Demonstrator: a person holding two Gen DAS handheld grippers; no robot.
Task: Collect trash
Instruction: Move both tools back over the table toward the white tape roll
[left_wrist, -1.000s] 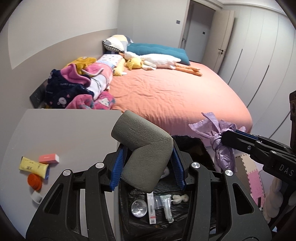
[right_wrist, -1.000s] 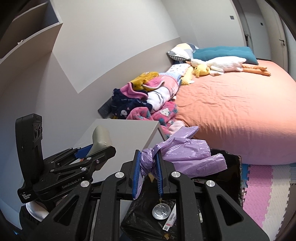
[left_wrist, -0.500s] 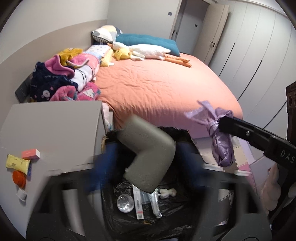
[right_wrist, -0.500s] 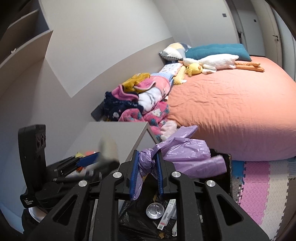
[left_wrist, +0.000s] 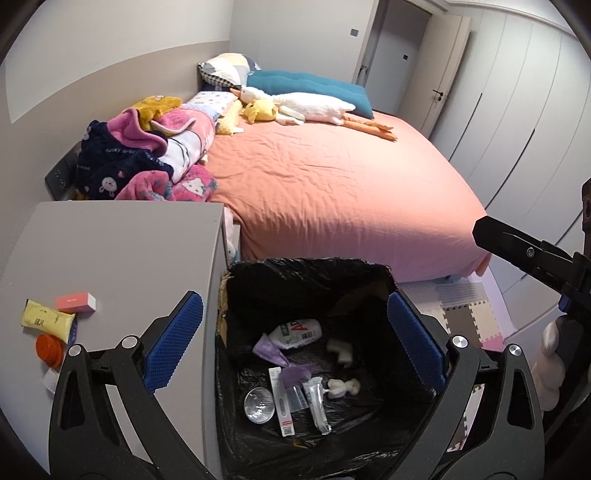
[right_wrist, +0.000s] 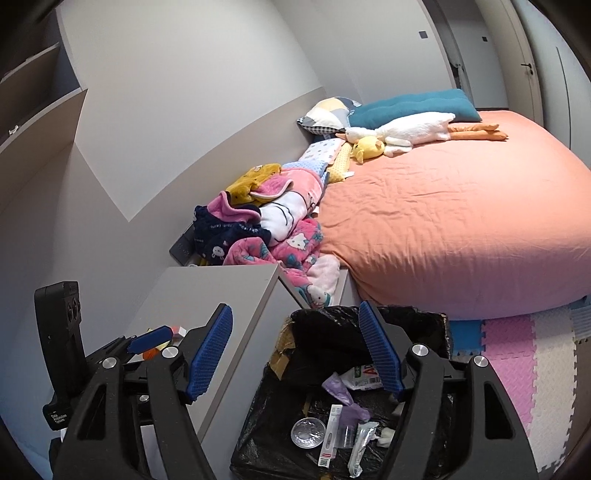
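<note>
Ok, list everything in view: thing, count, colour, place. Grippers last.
bin: 1, black liner, floor between cabinet and bed
white bottle: 1, inside bin
purple scraps: 2, inside bin
clear round lid: 1, inside bin
cabinet: 1, grey, left of bin
pink box: 1, cabinet top
yellow packet: 1, cabinet top
orange disc: 1, cabinet top
bed: 1, salmon sheet
plush goose: 1, white, on bed
clothes pile: 1, pink and navy, bed's left edge
left gripper: open, empty, above bin
right gripper: jaws opening, empty, above bin
</note>
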